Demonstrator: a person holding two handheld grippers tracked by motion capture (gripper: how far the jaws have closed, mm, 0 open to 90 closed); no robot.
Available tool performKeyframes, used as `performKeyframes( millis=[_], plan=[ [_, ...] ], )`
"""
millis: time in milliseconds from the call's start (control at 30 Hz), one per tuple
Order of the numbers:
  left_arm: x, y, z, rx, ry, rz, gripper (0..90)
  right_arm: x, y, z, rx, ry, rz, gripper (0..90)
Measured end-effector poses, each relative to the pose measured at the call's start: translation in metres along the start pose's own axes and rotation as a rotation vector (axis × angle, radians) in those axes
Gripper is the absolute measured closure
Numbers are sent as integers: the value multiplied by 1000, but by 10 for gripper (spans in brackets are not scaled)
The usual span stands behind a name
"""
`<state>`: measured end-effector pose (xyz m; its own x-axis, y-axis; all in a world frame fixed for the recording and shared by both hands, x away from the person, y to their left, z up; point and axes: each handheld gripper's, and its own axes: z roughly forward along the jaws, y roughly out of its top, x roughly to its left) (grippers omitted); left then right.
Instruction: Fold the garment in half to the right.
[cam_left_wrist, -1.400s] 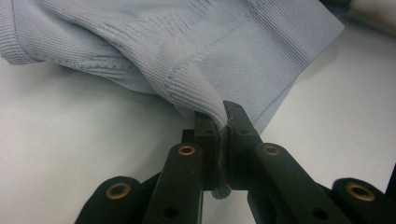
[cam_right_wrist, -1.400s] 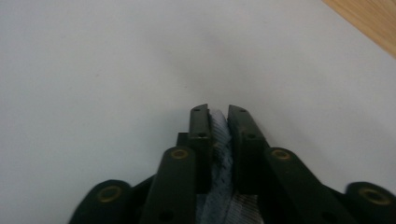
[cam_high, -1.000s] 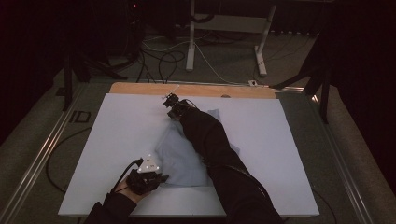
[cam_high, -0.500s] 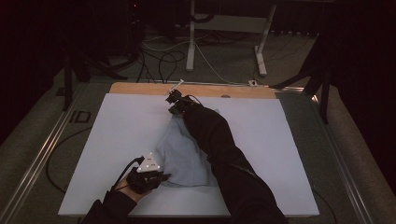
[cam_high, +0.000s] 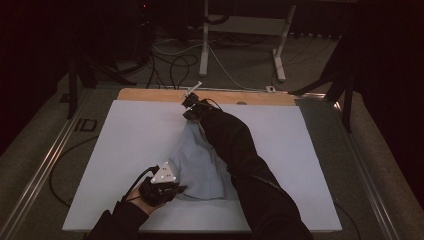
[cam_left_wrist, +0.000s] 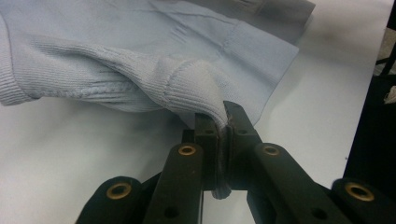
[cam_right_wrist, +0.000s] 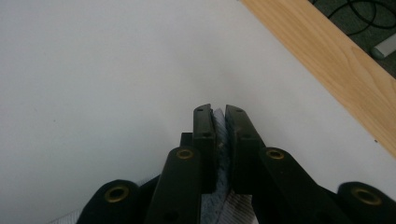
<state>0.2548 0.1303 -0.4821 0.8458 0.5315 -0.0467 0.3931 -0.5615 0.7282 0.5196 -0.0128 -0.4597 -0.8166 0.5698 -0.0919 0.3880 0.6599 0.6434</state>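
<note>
Pale blue ribbed-knit cloth sweater (cam_left_wrist: 140, 70); smooth matt white table (cam_high: 125, 145) with bare wood edge strip (cam_right_wrist: 327, 65); matt black fingers (cam_left_wrist: 208, 140).

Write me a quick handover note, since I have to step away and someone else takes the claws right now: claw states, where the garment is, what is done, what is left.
Left claw: shut on a ribbed edge of the light blue sweater, near the front edge of the white table.
Right claw: shut on another part of the sweater, held toward the far side by the wooden strip.
Done: both grips are set and the sweater is stretched between them, part lifted.
Left: probably spread it flat or fold it, then release; keep both claws shut until it is laid down.
</note>
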Motion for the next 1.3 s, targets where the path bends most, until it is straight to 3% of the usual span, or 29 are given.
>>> performKeyframes(
  millis=[733,1033,1300],
  plan=[
    [-9,32,5,8,-54,84,873,-24,-13,-39,-55,-21,27,841],
    [-15,47,15,22,-78,127,873,-36,-25,-62,-86,-39,25,841],
    [-20,63,29,28,-94,155,873,-48,-34,-76,-102,-52,54,840]
  ],
)
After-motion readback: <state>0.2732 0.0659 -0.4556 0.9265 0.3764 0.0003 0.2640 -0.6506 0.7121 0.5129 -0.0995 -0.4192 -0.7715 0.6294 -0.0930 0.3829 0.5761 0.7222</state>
